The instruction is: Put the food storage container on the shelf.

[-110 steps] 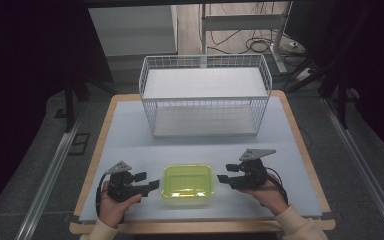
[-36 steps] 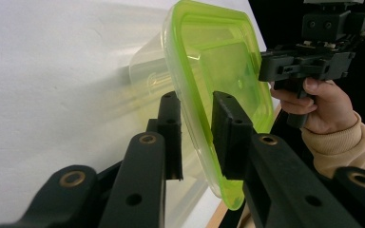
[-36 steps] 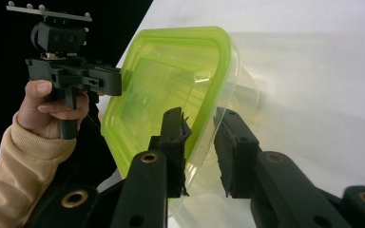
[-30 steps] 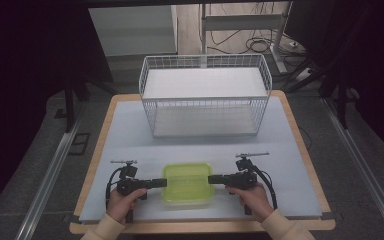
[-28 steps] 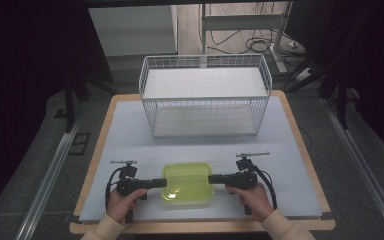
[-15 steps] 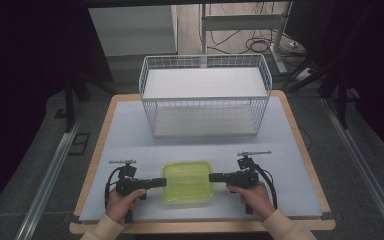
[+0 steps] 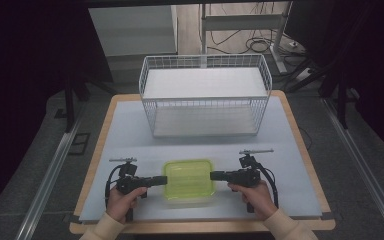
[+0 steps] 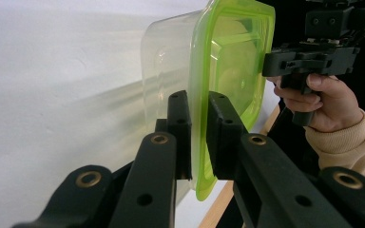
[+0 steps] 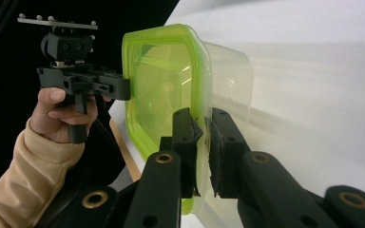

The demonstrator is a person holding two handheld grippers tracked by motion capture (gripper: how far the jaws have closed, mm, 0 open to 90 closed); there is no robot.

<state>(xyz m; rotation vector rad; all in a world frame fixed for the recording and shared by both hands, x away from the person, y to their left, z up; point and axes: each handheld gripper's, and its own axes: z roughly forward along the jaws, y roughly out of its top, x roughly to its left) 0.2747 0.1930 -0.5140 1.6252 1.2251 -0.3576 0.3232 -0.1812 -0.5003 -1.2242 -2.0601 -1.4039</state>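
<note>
A clear plastic container [image 7: 188, 181] with a lime-green lid [image 8: 233, 57] sits near the table's front edge, between the two grippers. My left gripper [image 7: 161, 180] is turned on its side and shut on the lid's left rim [image 8: 198, 142]. The rim is pinched between its black pads [image 8: 178, 118]. My right gripper [image 7: 215, 176] mirrors it, shut on the right rim [image 9: 202, 156]. Each gripper view shows the other hand's gripper on the far rim: the right gripper [image 8: 268, 64] and the left gripper [image 9: 126, 88]. I cannot tell whether the container rests on the table or hangs just above it.
A white wire basket [image 7: 205, 95] stands at the back middle of the pale table top [image 7: 130, 130], its open top facing up. The wooden table edge [image 7: 200, 227] runs close under the person's hands. Dark floor and metal rails flank the table.
Since the oldest frame both grippers have rolled onto their sides and closed onto the container's left and right rims. Over the last second nothing has visibly moved.
</note>
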